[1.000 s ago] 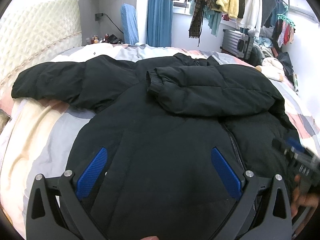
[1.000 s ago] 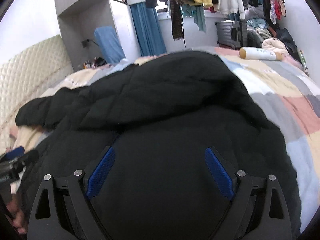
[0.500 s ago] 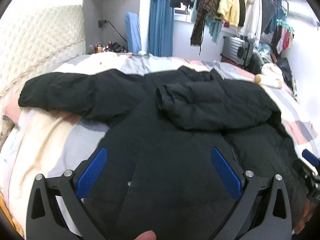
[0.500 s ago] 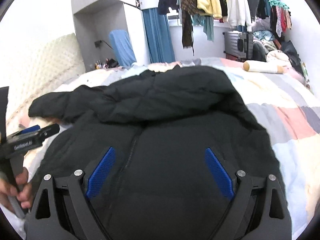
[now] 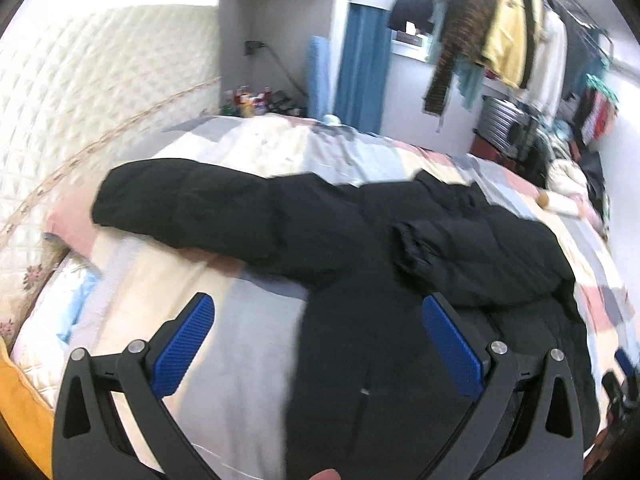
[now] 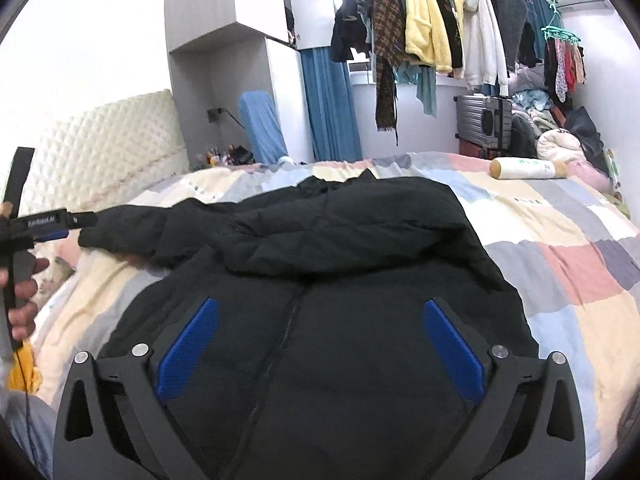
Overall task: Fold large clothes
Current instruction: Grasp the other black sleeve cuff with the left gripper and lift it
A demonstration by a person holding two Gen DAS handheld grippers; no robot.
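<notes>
A black puffer jacket point(image 6: 352, 280) lies front up on the patchwork bed point(image 6: 560, 264). Its right sleeve is folded across the chest point(image 5: 480, 256). Its left sleeve point(image 5: 192, 208) stretches out flat toward the headboard. My left gripper point(image 5: 316, 340) is open and empty above the jacket's left edge and the bedsheet. It also shows at the left edge of the right wrist view point(image 6: 44, 224). My right gripper point(image 6: 320, 336) is open and empty above the jacket's lower front, over the zipper point(image 6: 276, 352).
A quilted cream headboard point(image 5: 80, 120) stands at the left. A white bottle point(image 6: 528, 168) lies on the bed's far right. Hanging clothes point(image 6: 440, 32), a suitcase point(image 6: 484, 120) and a clothes pile point(image 6: 560, 136) stand behind the bed. An orange cushion point(image 5: 16, 408) lies at the near left.
Both grippers have lifted and drawn back from the jacket. The left gripper has swung left toward the outstretched sleeve. The jacket has not moved.
</notes>
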